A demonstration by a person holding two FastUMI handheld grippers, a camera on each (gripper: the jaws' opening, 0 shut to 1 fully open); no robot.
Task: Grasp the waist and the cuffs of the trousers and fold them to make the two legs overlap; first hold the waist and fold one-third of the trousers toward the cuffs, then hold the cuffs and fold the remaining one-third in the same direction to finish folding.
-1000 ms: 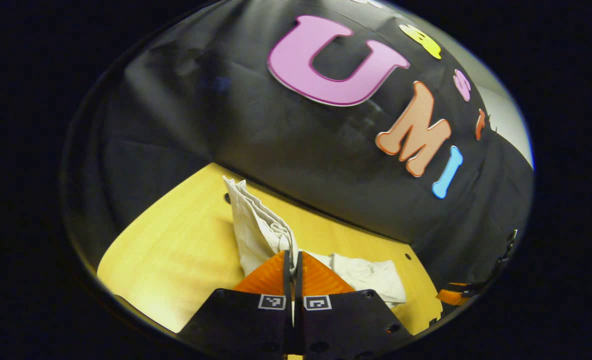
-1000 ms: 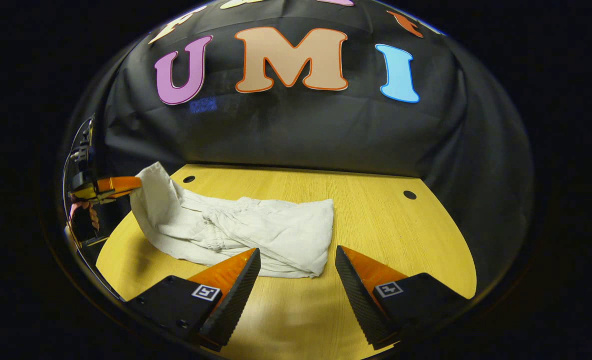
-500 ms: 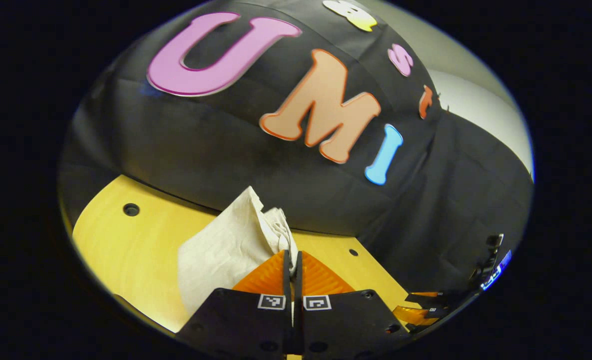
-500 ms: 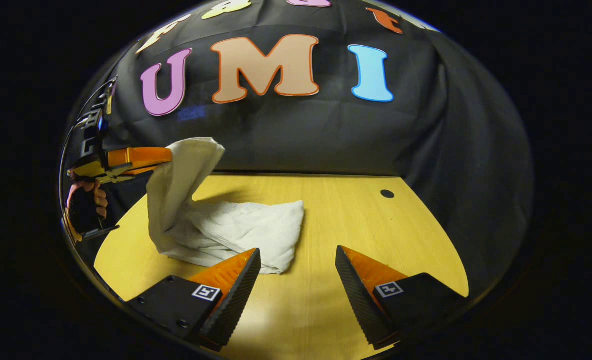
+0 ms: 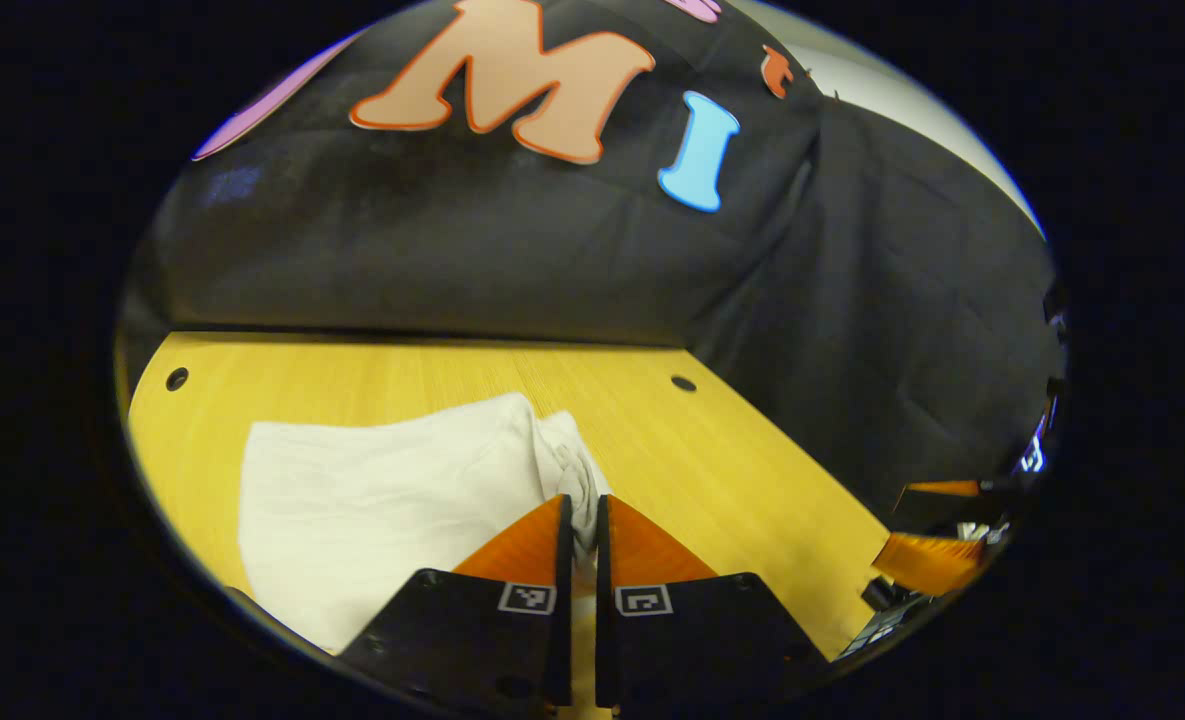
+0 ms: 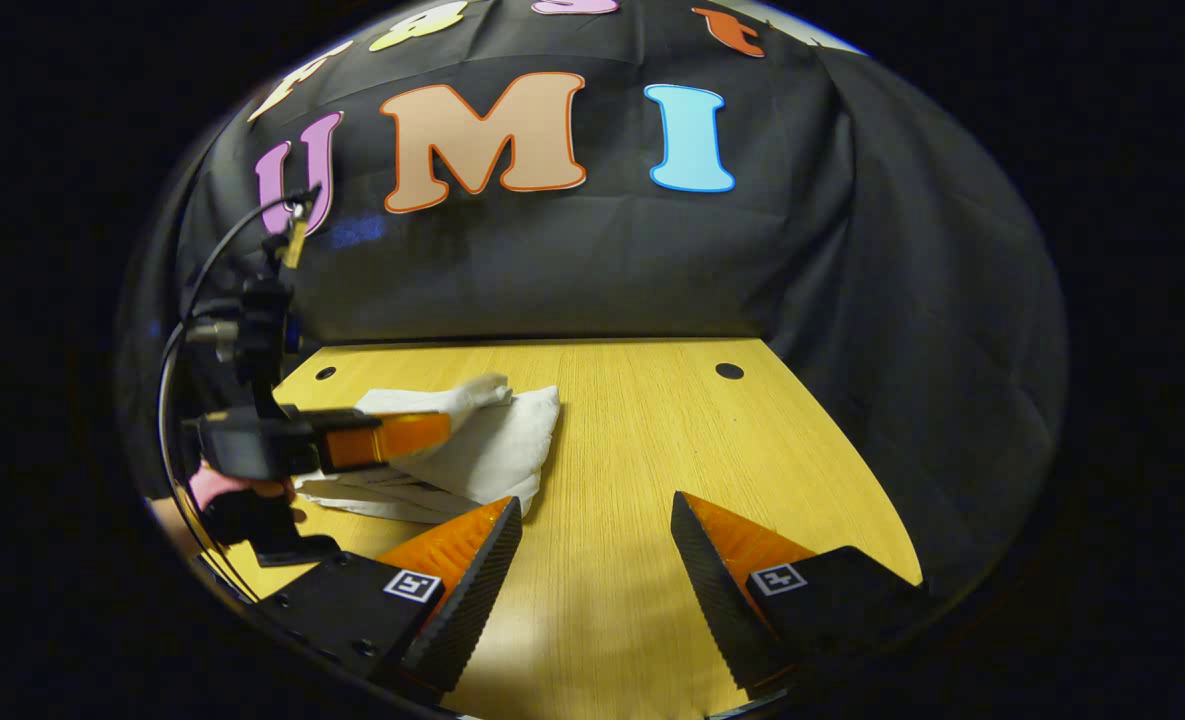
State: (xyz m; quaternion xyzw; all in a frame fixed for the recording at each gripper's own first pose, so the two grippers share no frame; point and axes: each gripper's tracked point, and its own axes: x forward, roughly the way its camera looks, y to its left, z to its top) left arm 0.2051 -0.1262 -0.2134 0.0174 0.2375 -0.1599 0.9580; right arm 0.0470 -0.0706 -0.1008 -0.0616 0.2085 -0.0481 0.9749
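My left tongs [image 5: 579, 510]: clenched on a bunched edge of the trousers [image 5: 372, 500], soft off-white woven cloth, creased at the pinch, folded into a flat, roughly rectangular pad on the table [image 5: 732, 470]. My right tongs [image 6: 592, 520]: released, fingers spread wide with ribbed inner faces, hovering over bare table just beside the trousers [image 6: 497, 450]. Table [image 6: 632, 450]: smooth yellow wood grain, small round holes near its far edge.

- My left gripper [image 5: 579, 510]: 2 wedge fingers on black blocks, each block carrying 1 small square marker.
- My right gripper [image 6: 595, 520]: ridged inner faces, the same square markers.
- In the right gripper view, a black cable [image 6: 214, 265] loops over the left gripper's dark body.
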